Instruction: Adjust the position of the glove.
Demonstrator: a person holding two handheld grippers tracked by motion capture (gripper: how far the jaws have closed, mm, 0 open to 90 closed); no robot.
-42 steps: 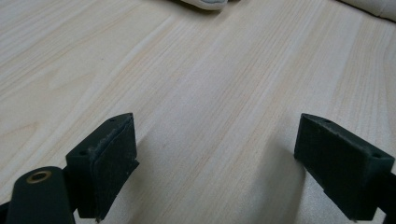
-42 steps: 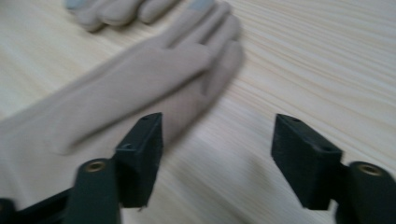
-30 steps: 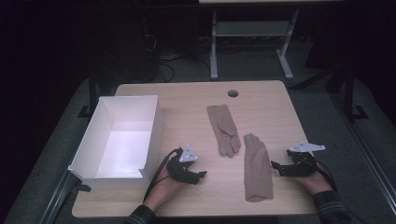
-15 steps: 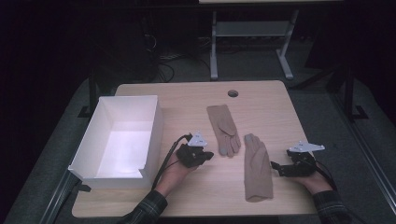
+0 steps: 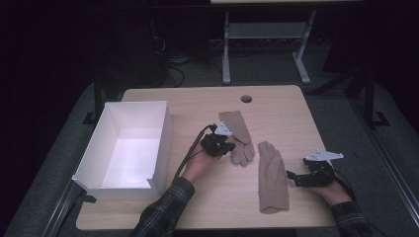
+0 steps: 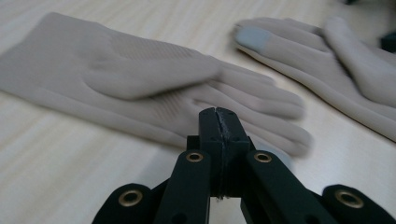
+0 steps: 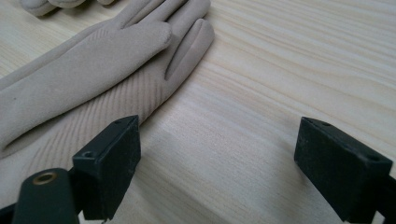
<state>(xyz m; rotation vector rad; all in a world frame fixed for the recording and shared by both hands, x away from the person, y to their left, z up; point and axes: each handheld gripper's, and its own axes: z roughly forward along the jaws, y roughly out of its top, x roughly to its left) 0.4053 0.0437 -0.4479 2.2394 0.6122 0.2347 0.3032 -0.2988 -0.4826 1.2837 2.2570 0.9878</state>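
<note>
Seen from the high view, two beige gloves are laid flat on a pale wooden table [image 5: 207, 101]. The far glove [image 5: 238, 132] is met at its near left edge by the left gripper [image 5: 223, 147], held in a hand with a plaid sleeve. The near glove [image 5: 272, 178] lies lengthwise toward the table's front edge, with the right gripper [image 5: 292, 178] set just beside its right edge. An open white box [image 5: 163, 133] is stood at the table's left side, well apart from both gloves.

In the left gripper view, the black jaws are pressed fully together, with nothing caught between them; the far glove [image 6: 140, 88] is spread just beyond their tips, its fingers pointing right. The near glove [image 6: 327, 60] is seen at upper right.

In the right gripper view, the jaws are held wide apart over bare wood, gripping nothing. The near glove [image 7: 88, 79] is spread at left, passing under the left-hand jaw.
</note>
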